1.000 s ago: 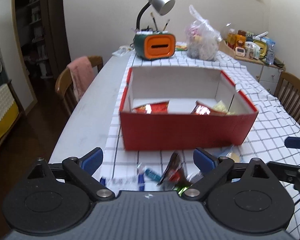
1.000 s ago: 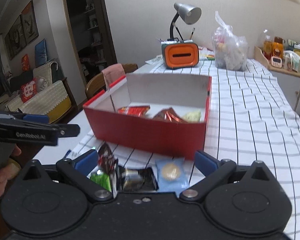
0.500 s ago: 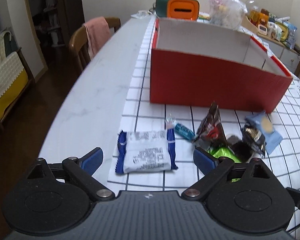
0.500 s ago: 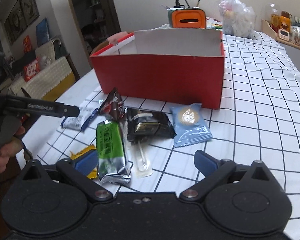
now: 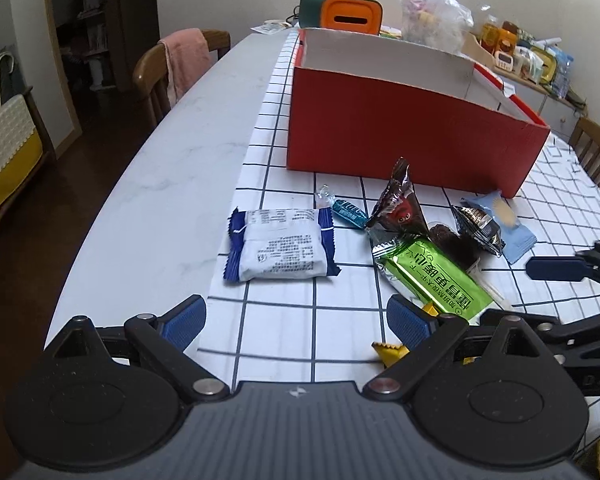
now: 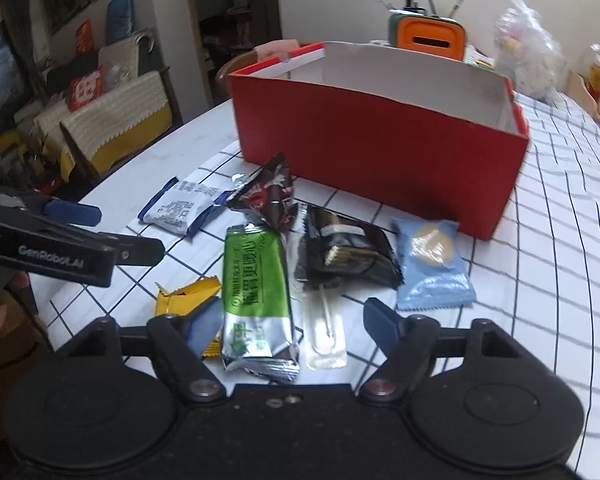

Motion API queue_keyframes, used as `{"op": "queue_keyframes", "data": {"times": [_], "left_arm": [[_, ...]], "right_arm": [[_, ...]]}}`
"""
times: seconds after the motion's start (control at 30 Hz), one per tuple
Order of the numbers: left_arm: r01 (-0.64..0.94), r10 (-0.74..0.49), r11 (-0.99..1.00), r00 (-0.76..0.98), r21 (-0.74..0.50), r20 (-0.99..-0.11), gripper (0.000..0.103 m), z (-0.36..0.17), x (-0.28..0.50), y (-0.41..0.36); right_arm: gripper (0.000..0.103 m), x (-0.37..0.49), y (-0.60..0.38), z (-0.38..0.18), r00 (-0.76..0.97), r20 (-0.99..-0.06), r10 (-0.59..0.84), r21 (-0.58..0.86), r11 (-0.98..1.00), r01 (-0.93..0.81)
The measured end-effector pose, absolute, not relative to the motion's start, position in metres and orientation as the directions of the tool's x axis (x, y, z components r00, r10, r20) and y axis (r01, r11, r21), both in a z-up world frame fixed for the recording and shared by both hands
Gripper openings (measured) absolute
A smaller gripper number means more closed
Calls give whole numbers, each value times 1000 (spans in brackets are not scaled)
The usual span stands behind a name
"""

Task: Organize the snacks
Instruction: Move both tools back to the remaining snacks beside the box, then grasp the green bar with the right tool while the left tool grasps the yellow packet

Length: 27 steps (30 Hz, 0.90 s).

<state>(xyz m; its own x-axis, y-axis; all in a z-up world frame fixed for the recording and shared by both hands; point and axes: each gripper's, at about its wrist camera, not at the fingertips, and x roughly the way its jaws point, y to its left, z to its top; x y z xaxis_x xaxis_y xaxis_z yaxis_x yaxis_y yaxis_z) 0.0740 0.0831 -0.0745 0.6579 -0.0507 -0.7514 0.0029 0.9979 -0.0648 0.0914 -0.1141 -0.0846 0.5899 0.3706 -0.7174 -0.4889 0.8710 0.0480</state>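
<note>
A red cardboard box stands on the checked cloth. Loose snacks lie in front of it: a blue-and-white packet, a green bar, a dark pointed packet, a black packet, a light blue cookie packet and a yellow wrapper. My left gripper is open and empty, low, just short of the blue-and-white packet. My right gripper is open, with the near end of the green bar between its fingers.
An orange-and-green desk organizer with a lamp and a clear bag of sweets stand behind the box. A wooden chair with a pink towel is at the table's left side. The bare table edge runs along the left.
Both grippers have dropped from above the box down toward the snacks on the cloth. The right gripper has closed in around the green bar. Both stay open.
</note>
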Motion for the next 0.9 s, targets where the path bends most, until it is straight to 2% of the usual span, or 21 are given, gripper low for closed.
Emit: {"op": "queue_keyframes", "data": {"times": [0.17, 0.27, 0.6, 0.9], "left_arm": [[-37, -27, 997, 682, -72, -731, 98, -61, 66, 104], [-68, -27, 993, 690, -101, -724, 98, -53, 57, 125], [-130, -8, 980, 730, -150, -683, 98, -28, 17, 177], [-116, -35, 980, 707, -164, -706, 98, -41, 19, 180]], "right_arm": [[73, 96, -101, -71, 571, -740, 354, -16, 840, -542], [73, 97, -109, -64, 571, -733, 369, 7, 843, -537], [72, 106, -95, -84, 493, -803, 335, 2, 828, -560], [54, 107, -69, -96, 459, -834, 307, -37, 798, -601]]}}
